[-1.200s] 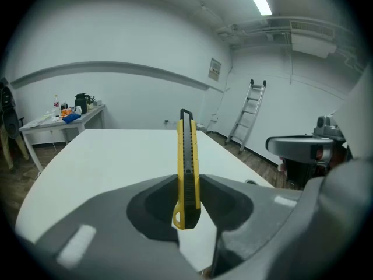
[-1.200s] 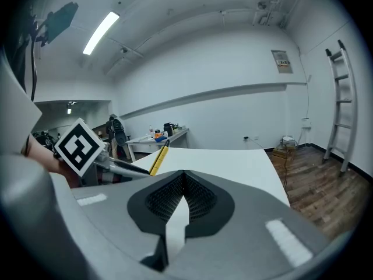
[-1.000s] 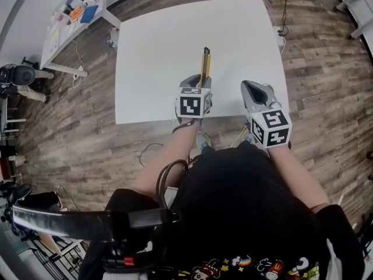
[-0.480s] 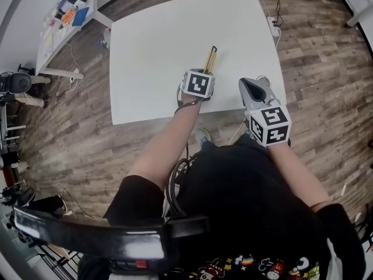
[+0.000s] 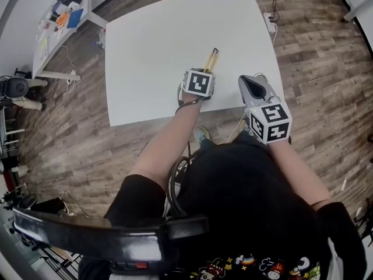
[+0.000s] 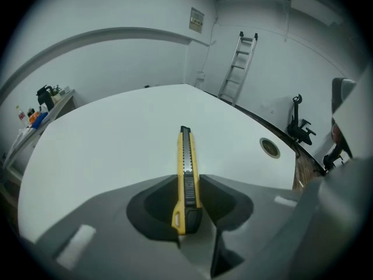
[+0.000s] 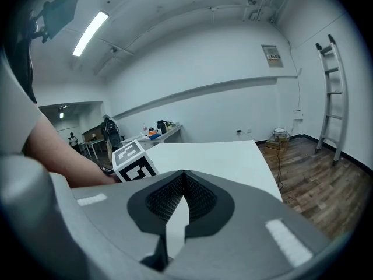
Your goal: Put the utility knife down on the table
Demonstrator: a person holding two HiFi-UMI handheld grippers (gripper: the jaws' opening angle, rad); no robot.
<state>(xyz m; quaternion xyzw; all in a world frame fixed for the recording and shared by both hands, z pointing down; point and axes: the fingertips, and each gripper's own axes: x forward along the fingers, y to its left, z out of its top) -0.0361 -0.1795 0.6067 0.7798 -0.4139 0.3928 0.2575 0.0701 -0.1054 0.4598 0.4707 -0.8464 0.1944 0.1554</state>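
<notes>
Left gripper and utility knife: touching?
Touching. The left gripper view shows the left gripper with its jaws pressed against both sides of the yellow utility knife near its handle end, no gap.

Wood plank floor; white walls; leaning ladder; cluttered side table; strip light.

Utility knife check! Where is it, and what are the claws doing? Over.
Left claw shut on utility knife, over white table. Right claw shut, empty. Nothing in the way.
</notes>
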